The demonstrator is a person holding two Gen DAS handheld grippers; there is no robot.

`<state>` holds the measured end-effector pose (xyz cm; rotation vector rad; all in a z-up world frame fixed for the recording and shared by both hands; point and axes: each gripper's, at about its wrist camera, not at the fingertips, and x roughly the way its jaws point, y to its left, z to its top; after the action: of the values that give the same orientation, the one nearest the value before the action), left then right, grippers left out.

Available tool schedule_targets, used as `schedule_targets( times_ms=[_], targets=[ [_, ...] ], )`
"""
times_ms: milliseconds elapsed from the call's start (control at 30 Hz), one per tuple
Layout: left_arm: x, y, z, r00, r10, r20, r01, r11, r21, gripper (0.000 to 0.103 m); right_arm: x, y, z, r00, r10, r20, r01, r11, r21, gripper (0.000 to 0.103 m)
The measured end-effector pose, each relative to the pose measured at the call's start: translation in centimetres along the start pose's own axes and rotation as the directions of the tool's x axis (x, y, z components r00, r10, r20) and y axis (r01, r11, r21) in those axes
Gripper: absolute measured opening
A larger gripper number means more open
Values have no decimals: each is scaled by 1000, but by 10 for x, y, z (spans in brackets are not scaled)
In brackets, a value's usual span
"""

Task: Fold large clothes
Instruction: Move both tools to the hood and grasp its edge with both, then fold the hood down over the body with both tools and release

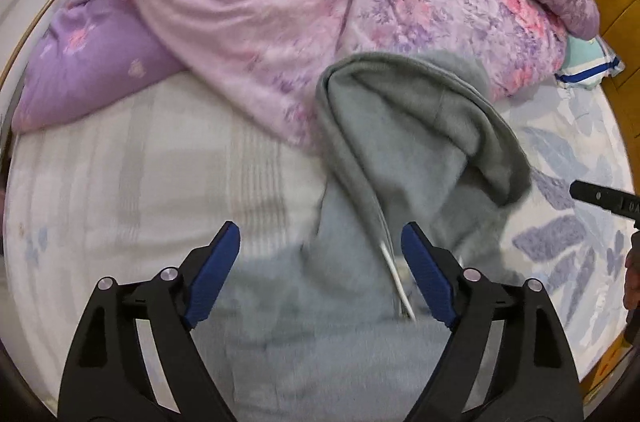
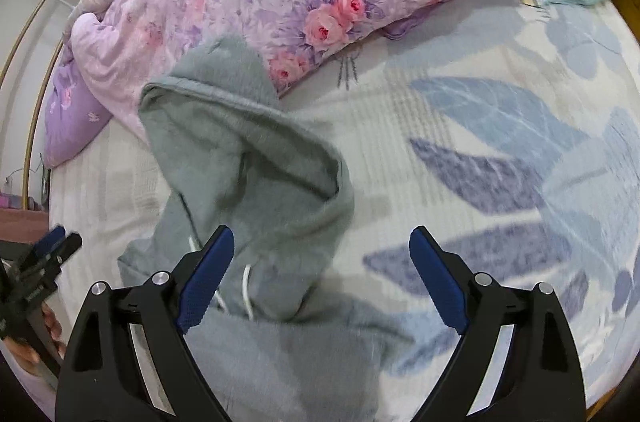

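Gray hoodie [image 1: 400, 150] lies on the bed [image 1: 140, 162], hood against the quilt [image 1: 260, 22]. Left claw [image 1: 320, 246] and right claw [image 2: 320, 250] gape wide, empty. Risk: snagging the drawstring [image 1: 394, 270] drags the hood askew.

Each gripper, left gripper [image 1: 320, 238] and right gripper [image 2: 322, 240], has black plastic arms with cut-out slots, silver pivot screws, and two blue ribbed finger pads [image 1: 426, 276].
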<state>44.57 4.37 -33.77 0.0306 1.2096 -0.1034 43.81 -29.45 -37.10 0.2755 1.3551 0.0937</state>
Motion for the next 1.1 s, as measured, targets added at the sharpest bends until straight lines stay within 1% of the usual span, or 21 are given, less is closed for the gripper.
schedule_targets(
  times_ms=[67, 133, 233, 267, 367, 400, 433, 467, 500, 533, 567, 600, 633, 667, 700, 767, 833, 900, 967, 1033, 1100],
  targets=[
    [18, -4, 16, 1000, 24, -7, -24, 999, 23, 84, 17, -3, 8, 1000, -4, -15, 4, 1000, -8, 86],
    [41, -5, 36, 999, 33, -12, -33, 999, 23, 84, 37, -5, 16, 999, -21, -35, 20, 1000, -16, 86],
    [69, -2, 63, 1000, 0, 13, 0, 1000, 1, 84, 65, -8, 24, 998, -31, -51, 30, 999, -27, 86],
    [78, -1, 71, 1000, 2, 15, -1, 1000, -13, 84, 70, -8, 24, 998, -33, -52, 32, 999, -28, 86],
    [102, -3, 87, 999, -28, 24, 28, 999, -17, 84, 85, -9, 28, 999, -23, -34, 23, 999, -23, 86],
    [110, -5, 91, 999, -28, 26, 28, 999, -17, 84, 90, -9, 29, 999, -20, -30, 20, 1000, -21, 84],
    [118, -6, 94, 999, -37, 23, 37, 999, -14, 84, 95, -9, 30, 999, -20, -28, 19, 1000, -20, 80],
    [130, -7, 98, 998, -60, 16, 60, 998, -14, 83, 98, -9, 31, 999, -18, -30, 18, 1000, -20, 78],
    [139, -7, 99, 997, -75, 5, 76, 997, -19, 69, 104, -8, 31, 1000, -12, -28, 12, 1000, -19, 70],
    [151, -7, 100, 995, -96, -22, 95, 995, -32, 57, 106, -8, 30, 1000, -6, -25, 6, 1000, -14, 54],
    [159, -5, 100, 991, -128, -48, 125, 991, -50, 35, 108, -8, 30, 1000, -2, -27, 2, 1000, -7, 42],
    [163, -2, 99, 982, -183, -52, 178, 980, -88, 23, 110, -9, 28, 1000, -1, -29, 2, 1000, 15, 21],
    [159, 0, 99, 981, -188, -37, 184, 978, -102, 20, 108, -10, 25, 1000, 0, -19, 1, 999, 39, 14],
    [151, 1, 98, 983, -180, -25, 176, 979, -99, 15, 106, -10, 23, 1000, 10, -6, -10, 999, 49, 11],
    [144, 2, 96, 984, -177, -18, 175, 980, -95, 13, 100, -9, 19, 1000, 18, 15, -19, 998, 58, 7],
    [123, 2, 91, 989, -151, 0, 151, 986, -69, 13, 85, -7, 14, 999, 15, 44, -18, 997, 68, 6],
    [101, 3, 86, 990, -138, 19, 139, 990, -40, 13, 59, 0, 7, 994, 49, 99, -55, 996, 66, 6],
    [75, 5, 78, 989, -135, 53, 137, 990, -30, 13, 35, 10, -1, 989, 58, 135, -64, 997, 44, 6],
    [49, 7, 66, 988, -134, 78, 136, 990, -26, 13, 10, 20, -10, 983, 86, 161, -92, 995, 30, 6],
    [18, 8, 46, 987, -120, 106, 123, 992, -23, 13, -19, 36, -26, 974, 127, 185, -126, 992, -14, 6],
    [-9, 8, 25, 986, -105, 133, 107, 994, -7, 13, -41, 51, -42, 970, 130, 204, -118, 991, -68, 6]
  ],
)
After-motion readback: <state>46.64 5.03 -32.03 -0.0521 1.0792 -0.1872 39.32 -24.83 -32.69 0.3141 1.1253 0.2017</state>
